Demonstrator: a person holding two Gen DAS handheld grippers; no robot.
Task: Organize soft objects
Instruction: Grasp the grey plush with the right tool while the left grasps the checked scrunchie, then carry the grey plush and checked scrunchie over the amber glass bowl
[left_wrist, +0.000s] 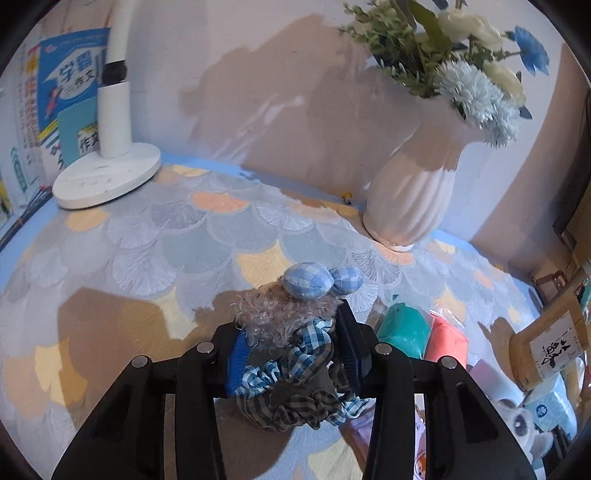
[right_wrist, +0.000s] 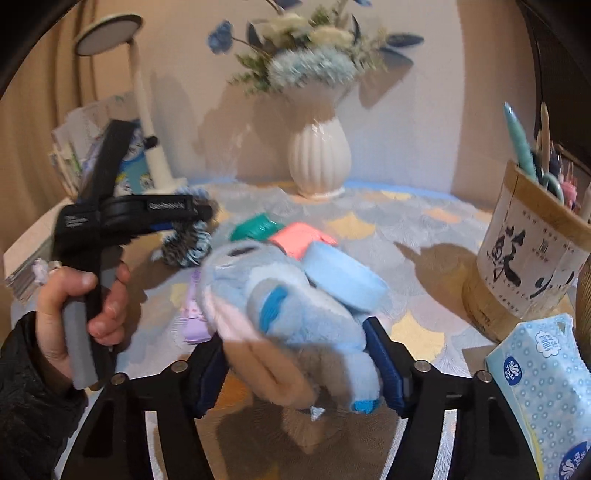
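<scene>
Left gripper (left_wrist: 291, 347): closed onto a bundle of scrunchies (left_wrist: 291, 365), its blue-padded fingers pressing the bundle from both sides
Bundle of scrunchies: checked blue, striped grey and fuzzy grey fabric, with two blue gingham balls at the far tip; it sits between the fingers and hangs below them, above the tablecloth (left_wrist: 147, 251)
Right gripper (right_wrist: 299, 365): clamped around a blue plush toy (right_wrist: 280, 306), which fills the gap between the fingers
Blue plush toy: bulges forward and upward out of the fingers, blurred; whether it touches the table cannot be told
Left hand (right_wrist: 74, 310): wrapped around the left gripper's grey handle, seen from the right wrist
Nearby on the tablecloth: a teal packet (left_wrist: 402, 328) and a coral packet (left_wrist: 445, 341) side by side, just right of the left gripper
Background: white ribbed vase (left_wrist: 413, 195) of flowers, white lamp base (left_wrist: 107, 175), bamboo pen holder (right_wrist: 524, 251), tissue pack (right_wrist: 543, 398)
</scene>
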